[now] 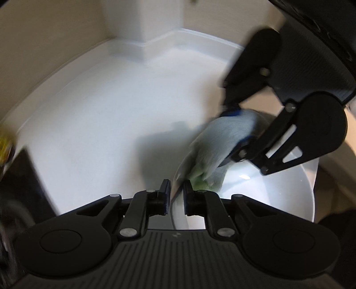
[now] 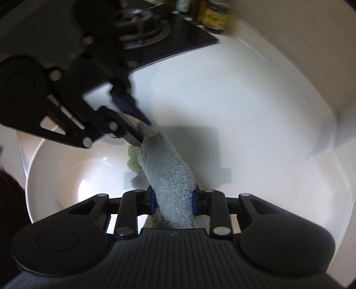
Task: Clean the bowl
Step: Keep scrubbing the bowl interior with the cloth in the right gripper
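Note:
A white bowl (image 1: 278, 191) is held tilted above the white counter. My left gripper (image 1: 176, 194) is shut on the bowl's rim, one finger inside and one outside. It also shows in the right wrist view (image 2: 131, 124), gripping the bowl (image 2: 66, 175) at its far rim. My right gripper (image 2: 173, 200) is shut on a grey cloth (image 2: 166, 171) with a green patch (image 2: 133, 161). The cloth's end presses inside the bowl near the left gripper's fingers. In the left wrist view the right gripper (image 1: 235, 131) holds the cloth (image 1: 222, 142) down into the bowl.
A white counter (image 2: 244, 111) with a raised back edge and beige wall (image 1: 55, 33) lies around. A black stove top with a burner (image 2: 151, 31) is at the back left, with jars (image 2: 213, 15) behind it.

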The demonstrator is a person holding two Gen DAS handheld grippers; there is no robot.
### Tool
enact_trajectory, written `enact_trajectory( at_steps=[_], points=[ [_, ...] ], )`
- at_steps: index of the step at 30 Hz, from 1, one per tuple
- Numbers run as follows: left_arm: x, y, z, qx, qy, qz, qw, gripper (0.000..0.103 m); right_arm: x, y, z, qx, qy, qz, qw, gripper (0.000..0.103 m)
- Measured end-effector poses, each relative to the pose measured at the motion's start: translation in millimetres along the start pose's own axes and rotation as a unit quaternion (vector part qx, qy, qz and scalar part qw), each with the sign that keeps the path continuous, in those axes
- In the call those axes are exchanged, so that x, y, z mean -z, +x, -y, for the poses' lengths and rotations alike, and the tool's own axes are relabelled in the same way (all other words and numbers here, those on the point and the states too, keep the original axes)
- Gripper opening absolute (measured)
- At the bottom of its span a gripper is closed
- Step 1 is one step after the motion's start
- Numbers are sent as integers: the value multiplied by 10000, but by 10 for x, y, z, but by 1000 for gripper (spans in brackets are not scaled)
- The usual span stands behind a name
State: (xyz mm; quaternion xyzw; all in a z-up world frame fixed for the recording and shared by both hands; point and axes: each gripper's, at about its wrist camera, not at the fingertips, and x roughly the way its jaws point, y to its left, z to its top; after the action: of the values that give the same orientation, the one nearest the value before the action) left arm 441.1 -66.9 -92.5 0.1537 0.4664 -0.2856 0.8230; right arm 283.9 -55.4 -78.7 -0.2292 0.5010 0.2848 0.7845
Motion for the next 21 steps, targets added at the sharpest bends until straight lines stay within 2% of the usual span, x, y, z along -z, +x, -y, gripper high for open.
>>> enact_trajectory(
  at_steps=[2,5,6,7,10,13,15,17,21],
  points=[
    [108,-42,2,-33,-178,37,9998,14,82,-8,31,-36,338,4,9994,23],
    [197,-54,13,-2,-177,133,9998,14,129,6,-14,-37,437,-136,9989,23],
    [180,-18,1,68,-99,154,9998,14,144,1,-44,-63,394,-244,9989,23],
    [163,15,-12,138,-23,172,9998,8,125,21,-64,-103,347,-350,9987,23],
    [57,52,-45,246,509,84,9984,7,62,70,-106,-171,83,-614,9979,24],
    [31,-42,-30,214,866,-60,9960,7,-68,148,-216,90,-364,-734,9966,25],
    [-84,24,-35,163,952,-86,9953,8,-158,188,-250,333,-479,-607,9964,25],
    [-138,54,-57,156,861,-68,9961,9,-215,221,-267,475,-481,-443,9967,25],
    [-15,-51,-141,41,64,41,10000,13,-130,187,-189,408,161,-152,9989,24]
  ],
)
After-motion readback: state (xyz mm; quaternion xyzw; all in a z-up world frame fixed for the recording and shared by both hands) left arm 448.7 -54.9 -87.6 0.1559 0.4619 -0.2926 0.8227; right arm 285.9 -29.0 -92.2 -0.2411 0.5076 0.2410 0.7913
